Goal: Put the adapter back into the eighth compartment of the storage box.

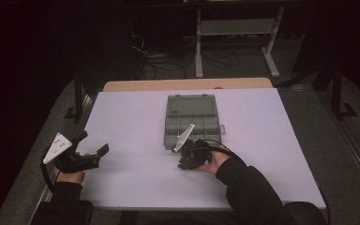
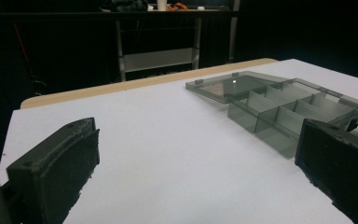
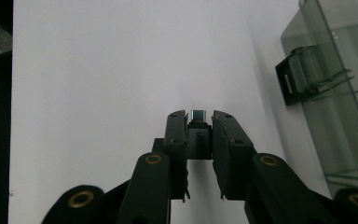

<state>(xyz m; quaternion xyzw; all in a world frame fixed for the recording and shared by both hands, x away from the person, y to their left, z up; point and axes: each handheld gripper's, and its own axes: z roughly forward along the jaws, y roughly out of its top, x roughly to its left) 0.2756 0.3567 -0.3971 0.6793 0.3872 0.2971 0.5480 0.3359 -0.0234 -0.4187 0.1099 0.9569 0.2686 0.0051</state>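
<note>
Down at the near edge of the tabletop (image 1: 136, 187), the right tongs (image 3: 199, 122) were clenched on a small dark connector with a metal tip (image 3: 198, 114), pinched right at the pad ends. My take: keep that squeeze steady and bring it over a compartment before letting go, since the part's tiny. Left tongs (image 1: 93, 149) hung wide apart, holding nothing. Farther back sat the grey organizer box (image 1: 191, 125), lid flipped open.

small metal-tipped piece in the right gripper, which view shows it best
The right gripper view: the small metal-tipped piece sits clamped between the right gripper pads, close up. In the high view the hand hides it. The left gripper view shows the compartment box instead.
</note>
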